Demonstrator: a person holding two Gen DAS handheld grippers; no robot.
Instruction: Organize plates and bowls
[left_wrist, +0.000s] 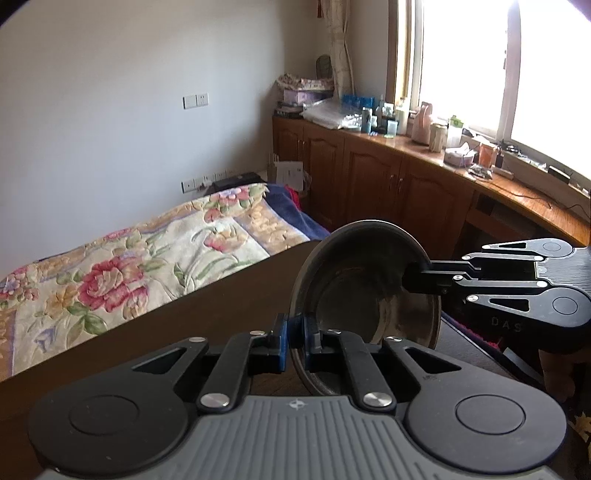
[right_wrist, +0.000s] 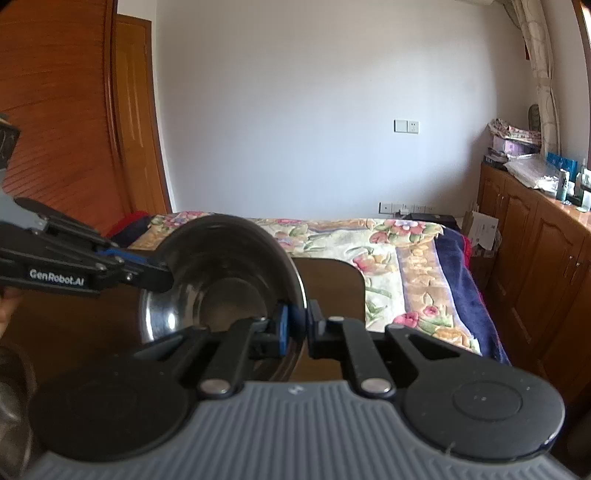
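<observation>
A steel bowl hangs tilted on its edge above the brown table, its hollow side facing the right gripper's camera. In the left wrist view my left gripper is shut on the near rim, blue pads on either side of it. My right gripper comes in from the right and pinches the opposite rim. In the right wrist view that right gripper clamps the rim low in the picture, while the left gripper reaches in from the left onto the other side.
Part of another metal bowl shows at the lower left edge. A bed with a flowered blanket lies beyond the table. Wooden cabinets with a cluttered top run under the window at the right.
</observation>
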